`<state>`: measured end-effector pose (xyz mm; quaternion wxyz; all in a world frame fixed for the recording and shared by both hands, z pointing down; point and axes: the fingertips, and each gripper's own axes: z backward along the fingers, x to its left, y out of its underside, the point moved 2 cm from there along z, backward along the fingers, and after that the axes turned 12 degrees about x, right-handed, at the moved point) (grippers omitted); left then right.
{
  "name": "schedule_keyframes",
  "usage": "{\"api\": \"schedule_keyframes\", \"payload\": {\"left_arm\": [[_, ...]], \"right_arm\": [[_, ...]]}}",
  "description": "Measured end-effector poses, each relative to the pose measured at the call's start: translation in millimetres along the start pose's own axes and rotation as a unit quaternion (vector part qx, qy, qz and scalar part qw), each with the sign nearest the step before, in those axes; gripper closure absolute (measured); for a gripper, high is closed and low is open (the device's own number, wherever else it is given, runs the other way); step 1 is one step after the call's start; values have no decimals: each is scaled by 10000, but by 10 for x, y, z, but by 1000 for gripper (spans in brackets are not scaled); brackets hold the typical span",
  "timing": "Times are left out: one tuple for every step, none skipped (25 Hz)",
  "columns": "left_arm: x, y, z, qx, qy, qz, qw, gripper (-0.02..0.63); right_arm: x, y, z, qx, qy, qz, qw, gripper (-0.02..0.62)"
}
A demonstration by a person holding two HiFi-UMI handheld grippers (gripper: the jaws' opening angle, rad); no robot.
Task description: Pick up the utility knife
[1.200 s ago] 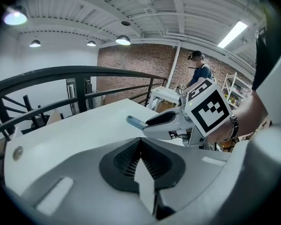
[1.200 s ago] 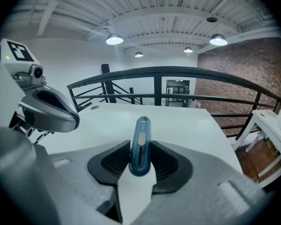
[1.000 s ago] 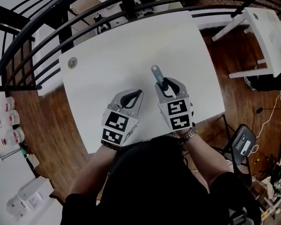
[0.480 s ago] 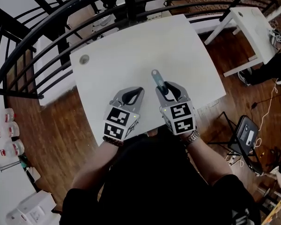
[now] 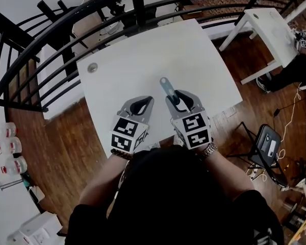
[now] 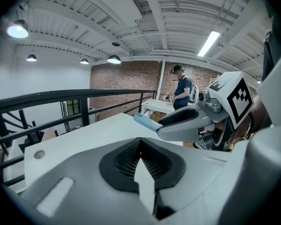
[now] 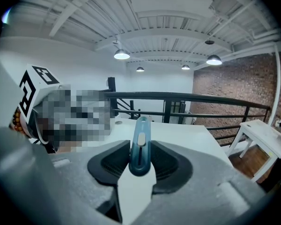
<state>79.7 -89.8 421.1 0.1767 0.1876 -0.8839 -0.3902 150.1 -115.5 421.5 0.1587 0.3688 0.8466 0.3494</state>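
Nearest to me, over the near edge of the desk (image 5: pixel 143 45), my left gripper (image 6: pixel 140 144) has its fingers pressed together, with nothing between them. Just beside it, my right gripper (image 5: pixel 176 97) pinches the utility knife (image 7: pixel 140 142), whose free end points away from me. I judge the knife is clear of the desk, so the pick-up looks done. I count one knife, two grippers, and one round cap (image 5: pixel 93 67) near the far left corner.

I find no words, brands or numbers to read anywhere. The left marker cube (image 5: pixel 126 136) on my left claw (image 5: pixel 147 102) and the right marker cube (image 5: pixel 195 129) on my right claw (image 5: pixel 179 97) bear only black-and-white square patterns.
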Motion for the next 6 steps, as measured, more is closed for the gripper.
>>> {"api": "schedule_keyframes", "payload": {"left_arm": [[-13,-16,-22,-5,-4,-5,10000,589],[-25,-26,-43,-8,-9,10,10000,589],[-42,-31,-63,-6,-12,36,10000,589],[-64,-33,-80,-1,-12,59,10000,589],[-88,-35,-97,4,-10,76,10000,589],[-113,-37,-113,8,-8,90,10000,589]], "right_arm": [[-22,-2,12,-14,-1,9,10000,465],[-39,5,21,-19,-9,14,10000,465],[-51,21,32,-15,-24,17,10000,465],[-62,42,45,-7,-39,20,10000,465],[-73,64,59,2,-53,24,10000,465],[-86,86,73,10,-66,29,10000,465]]}}
